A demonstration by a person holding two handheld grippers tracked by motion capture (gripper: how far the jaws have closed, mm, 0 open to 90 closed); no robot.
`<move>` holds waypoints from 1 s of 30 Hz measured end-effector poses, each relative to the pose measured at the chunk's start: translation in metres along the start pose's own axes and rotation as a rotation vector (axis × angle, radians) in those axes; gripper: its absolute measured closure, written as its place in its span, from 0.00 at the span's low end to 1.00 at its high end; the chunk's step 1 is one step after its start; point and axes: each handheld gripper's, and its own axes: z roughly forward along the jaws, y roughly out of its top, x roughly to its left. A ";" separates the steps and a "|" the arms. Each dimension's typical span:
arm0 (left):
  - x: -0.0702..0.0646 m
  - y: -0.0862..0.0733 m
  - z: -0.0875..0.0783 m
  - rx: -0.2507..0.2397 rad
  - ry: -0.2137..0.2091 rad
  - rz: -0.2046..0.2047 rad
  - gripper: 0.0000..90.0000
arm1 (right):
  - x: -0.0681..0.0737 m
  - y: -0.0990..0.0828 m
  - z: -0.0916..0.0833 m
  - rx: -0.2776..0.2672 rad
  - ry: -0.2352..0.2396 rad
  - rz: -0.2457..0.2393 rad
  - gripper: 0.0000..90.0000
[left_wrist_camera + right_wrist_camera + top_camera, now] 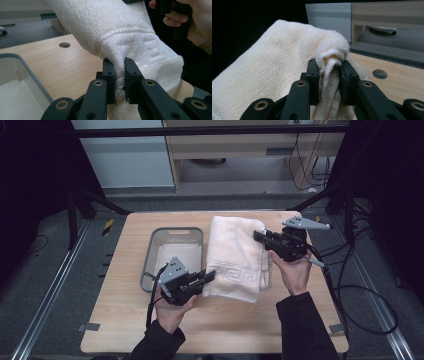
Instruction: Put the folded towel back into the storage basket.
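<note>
High view: you stand at a wooden table (115, 320) with a gripper in each hand. A folded cream towel (232, 255) lies at the middle, its long axis running from near to far. Your left gripper (206, 276) pinches the towel's near left corner; its jaws are pressed together on a fold of cloth, clear in the left gripper view (119, 82). Your right gripper (260, 236) pinches the far right edge, jaws closed on bunched cloth (331, 80). So you hold the towel at two opposite ends, left hand near, right hand far.

Just left of the towel sits a grey bin (152, 250) holding what looks like a flat white sheet or liner. The towel's right edge seems to overlap a second bin (270, 272), mostly hidden; its contents cannot be told.
</note>
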 end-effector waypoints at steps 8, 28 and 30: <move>0.007 0.008 -0.007 -0.022 0.022 0.002 0.90 | 0.004 0.007 0.006 -0.030 0.004 0.001 0.81; 0.026 0.022 -0.030 -0.092 0.060 -0.020 0.90 | 0.023 0.033 0.029 -0.059 0.025 -0.024 0.81; 0.028 0.023 -0.033 -0.100 0.063 -0.021 0.90 | 0.024 0.036 0.031 -0.061 0.028 -0.026 0.81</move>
